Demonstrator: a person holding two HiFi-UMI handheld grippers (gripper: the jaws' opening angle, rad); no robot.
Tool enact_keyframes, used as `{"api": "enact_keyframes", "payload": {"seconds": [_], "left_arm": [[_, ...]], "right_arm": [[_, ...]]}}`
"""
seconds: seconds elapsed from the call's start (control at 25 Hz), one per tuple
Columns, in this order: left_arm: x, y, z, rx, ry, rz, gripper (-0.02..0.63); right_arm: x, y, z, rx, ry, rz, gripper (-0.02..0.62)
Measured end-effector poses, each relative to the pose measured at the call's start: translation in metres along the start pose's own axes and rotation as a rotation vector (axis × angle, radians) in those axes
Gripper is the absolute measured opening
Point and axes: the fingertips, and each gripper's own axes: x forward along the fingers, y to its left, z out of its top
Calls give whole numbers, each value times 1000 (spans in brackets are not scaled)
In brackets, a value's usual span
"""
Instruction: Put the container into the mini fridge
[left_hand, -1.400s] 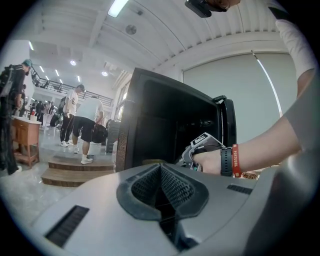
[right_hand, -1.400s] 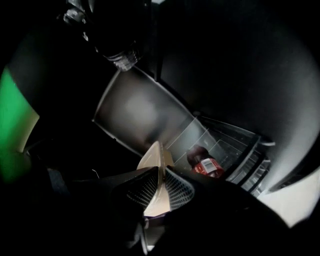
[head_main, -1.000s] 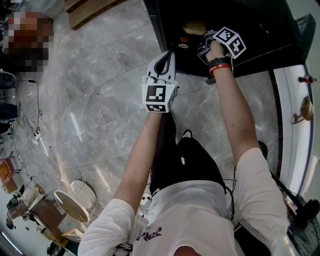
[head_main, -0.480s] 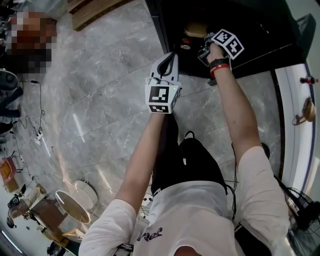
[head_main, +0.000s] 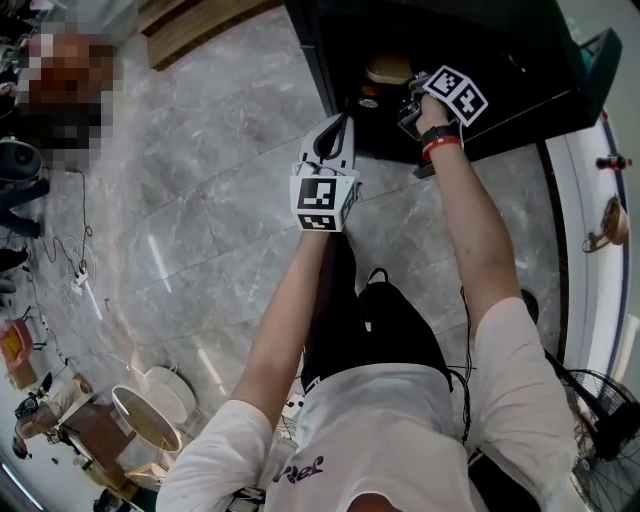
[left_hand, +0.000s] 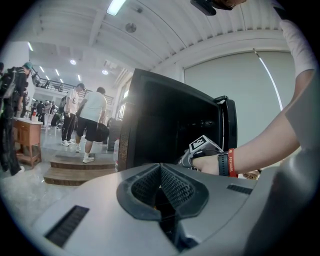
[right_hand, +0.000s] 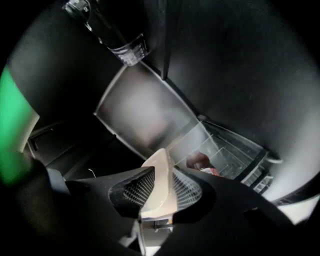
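Grey marble floor (head_main: 200, 200) all around, and the black mini fridge (head_main: 520, 60) stands open in front of you. Your right tongs (right_hand: 159, 187) are reaching into its dark inside, clenched on the rim of the container (right_hand: 192, 145), so it's hanging in the fridge off that one pinch. I can't tell if it's resting on a shelf yet. A bottle (right_hand: 112, 32) sits further up in there.

Your left tongs (head_main: 338, 128) are pressed together on nothing, hovering outside, just short of the fridge's front edge.

On handling: it looks like thin see-through plastic, so I'd guess light, a bit bendy in the walls and fairly slick. The rim is probably the stiffest bit, so that's a sensible place to grip. Squeeze too hard and it'll likely buckle; too soft and it could slide out or swing down. There's something reddish inside, so I'd keep it level. If it sags, the left tongs could support it from under the base.

Compared with a second ago, hardly anything has changed. The right tongs stay at about the same spot in the opening, and the left tongs have drifted only slightly, still shut and idle.
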Motion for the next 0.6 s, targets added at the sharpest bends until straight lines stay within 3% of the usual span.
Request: {"api": "enact_keyframes", "payload": {"seconds": [0.6], "left_arm": [[-16, -15, 56, -15, 45, 25, 20]], "right_arm": [[-88, 44, -4, -249, 57, -2, 106]]}}
